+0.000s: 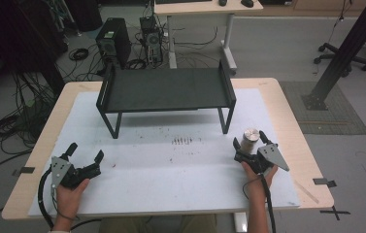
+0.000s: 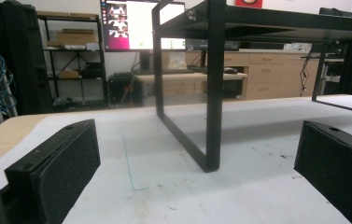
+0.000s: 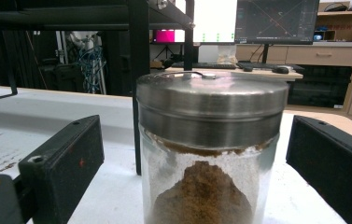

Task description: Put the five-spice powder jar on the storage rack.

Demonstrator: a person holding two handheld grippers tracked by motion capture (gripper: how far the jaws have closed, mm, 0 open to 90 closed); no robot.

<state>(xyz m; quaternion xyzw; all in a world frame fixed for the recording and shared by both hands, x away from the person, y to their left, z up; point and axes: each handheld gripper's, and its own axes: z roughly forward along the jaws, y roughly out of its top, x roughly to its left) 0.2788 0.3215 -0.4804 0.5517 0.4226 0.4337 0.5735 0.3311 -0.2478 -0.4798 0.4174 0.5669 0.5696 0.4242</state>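
Note:
A glass jar (image 1: 250, 140) with a metal lid stands upright on the white table mat, right of centre. In the right gripper view the jar (image 3: 209, 154) holds brown powder and sits between the jaws without touching either pad. My right gripper (image 1: 251, 142) is open around it. My left gripper (image 1: 85, 154) rests open near the front left of the mat, with nothing between its jaws (image 2: 192, 172). A black metal shelf (image 1: 166, 90) stands on legs at the back middle of the mat; one of its legs (image 2: 213, 93) is straight ahead in the left gripper view.
Brown specks (image 1: 181, 141) mark the mat in front of the shelf. The wooden table edge (image 1: 297, 141) runs close to the right of the jar. Computer towers, cables and a desk stand on the floor behind the table.

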